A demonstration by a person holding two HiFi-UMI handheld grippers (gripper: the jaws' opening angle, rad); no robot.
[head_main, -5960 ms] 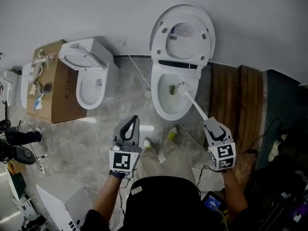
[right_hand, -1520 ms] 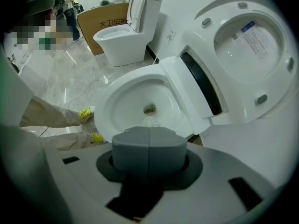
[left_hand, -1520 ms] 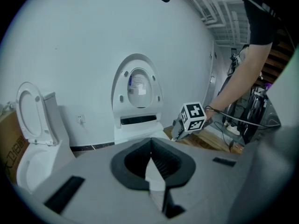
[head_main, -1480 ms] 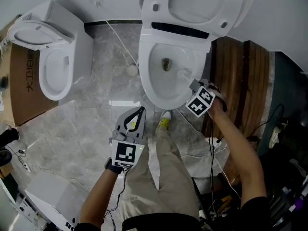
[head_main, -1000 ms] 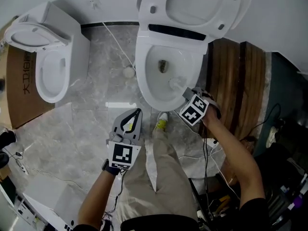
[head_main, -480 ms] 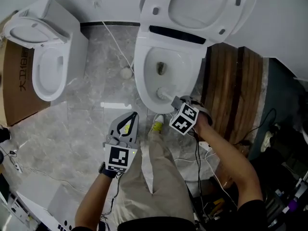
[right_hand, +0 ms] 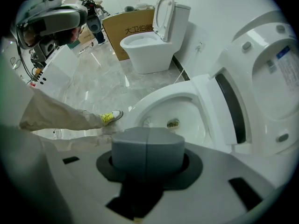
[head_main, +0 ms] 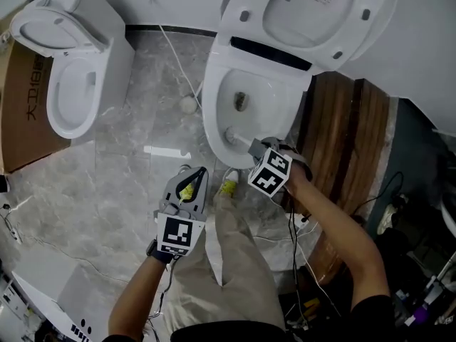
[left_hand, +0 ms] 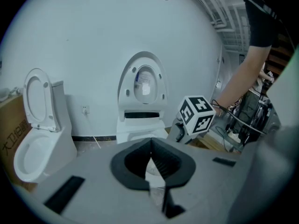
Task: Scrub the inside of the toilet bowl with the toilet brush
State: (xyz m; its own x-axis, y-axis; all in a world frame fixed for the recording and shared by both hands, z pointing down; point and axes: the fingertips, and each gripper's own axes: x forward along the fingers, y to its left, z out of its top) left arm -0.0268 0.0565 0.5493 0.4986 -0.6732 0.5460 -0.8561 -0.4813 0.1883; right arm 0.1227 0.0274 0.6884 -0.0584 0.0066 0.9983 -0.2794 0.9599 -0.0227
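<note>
Head view | right claw [head_main: 256, 148] clamped on toilet brush [head_main: 234, 137]; handle angled down so the bristles press the toilet bowl [head_main: 211, 123] near its front rim | left claw [head_main: 197, 178] closed, empty; parked over floor [head_main: 121, 169], likely keeping clear

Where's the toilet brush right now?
In the head view, the toilet brush is inside the open toilet bowl, its head against the near rim. The right gripper holds its handle at the bowl's edge.

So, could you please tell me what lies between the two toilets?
Marble floor, a thin white cable and a small round white object, seen in the head view.
</note>
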